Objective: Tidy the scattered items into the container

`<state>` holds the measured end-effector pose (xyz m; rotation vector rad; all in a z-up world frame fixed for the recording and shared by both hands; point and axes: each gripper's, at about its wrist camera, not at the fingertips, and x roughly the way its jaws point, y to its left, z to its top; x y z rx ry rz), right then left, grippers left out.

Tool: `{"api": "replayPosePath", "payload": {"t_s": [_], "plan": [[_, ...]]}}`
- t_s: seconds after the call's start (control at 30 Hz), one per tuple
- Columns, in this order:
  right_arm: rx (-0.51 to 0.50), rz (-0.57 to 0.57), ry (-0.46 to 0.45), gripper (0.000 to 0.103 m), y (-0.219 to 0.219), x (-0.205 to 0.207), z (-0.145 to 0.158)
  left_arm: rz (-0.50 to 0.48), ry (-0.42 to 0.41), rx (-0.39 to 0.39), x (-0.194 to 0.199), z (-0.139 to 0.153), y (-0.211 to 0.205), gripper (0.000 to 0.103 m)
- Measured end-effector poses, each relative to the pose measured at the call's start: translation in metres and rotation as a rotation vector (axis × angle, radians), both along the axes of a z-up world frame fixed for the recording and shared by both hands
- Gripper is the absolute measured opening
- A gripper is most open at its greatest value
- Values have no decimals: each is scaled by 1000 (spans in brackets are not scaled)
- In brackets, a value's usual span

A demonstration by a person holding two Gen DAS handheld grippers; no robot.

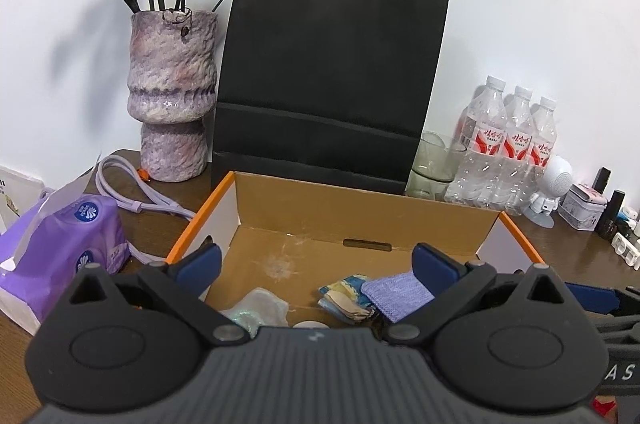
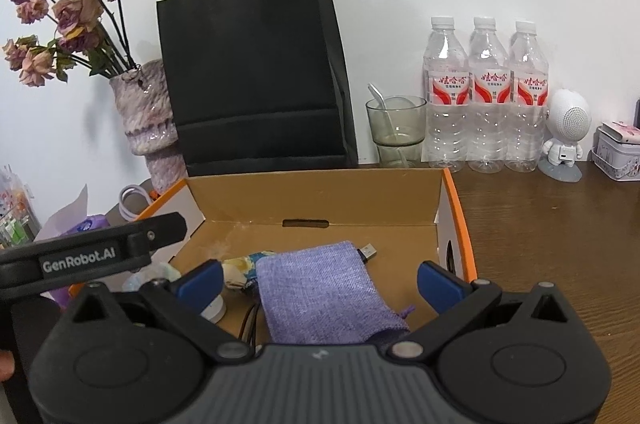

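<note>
- Left wrist view: left gripper [image 1: 316, 266] spread wide, blue pads [image 1: 202, 264] holding nothing, hovering over near end of the cardboard box [image 1: 362, 207].
- Right wrist view: right gripper [image 2: 320, 282] also wide apart, nothing between pads, just above the purple burlap pouch [image 2: 324, 294] lying inside box; can't tell if it touches.
- Box contents: pouch, a folded patterned cloth [image 2: 242, 268] beside it to the left, a USB plug [image 2: 368, 252] at pouch's far corner w/ dark cable near front, a pale crumpled item [image 1: 260, 310] and a small white round thing [image 1: 310, 324] at near-left.
- Writing: "GenRobot.AI" on the left gripper's body seen from right cam; water bottles [image 2: 486, 95] carry red/white labels, script too small to read.
- Edges/room: box has orange rim, far wall w/ slot cutout. Black paper bag [image 1: 332, 75] stands just behind it, tissue pack [image 1: 68, 248] near left, open brown table [image 2: 560, 224] to the right.
</note>
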<state>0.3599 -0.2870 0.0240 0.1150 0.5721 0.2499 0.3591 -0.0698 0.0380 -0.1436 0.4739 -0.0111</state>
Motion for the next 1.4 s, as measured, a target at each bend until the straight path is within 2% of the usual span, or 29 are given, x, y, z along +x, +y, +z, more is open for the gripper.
{"api": "replayPosePath", "payload": {"t_s": [0.3, 0.43, 1.0, 1.4], "plan": [[-22, 19, -24, 103, 3, -12, 11, 1, -18, -36, -16, 15, 4, 103], [-20, 26, -43, 103, 2, -25, 21, 5, -36, -17, -33, 26, 9, 103], [-57, 22, -95, 103, -6, -116, 53, -10, -80, 10, -134, 54, 28, 103], [-142, 20, -80, 103, -20, -180, 33, -40, -52, 27, -181, 42, 45, 103]]}}
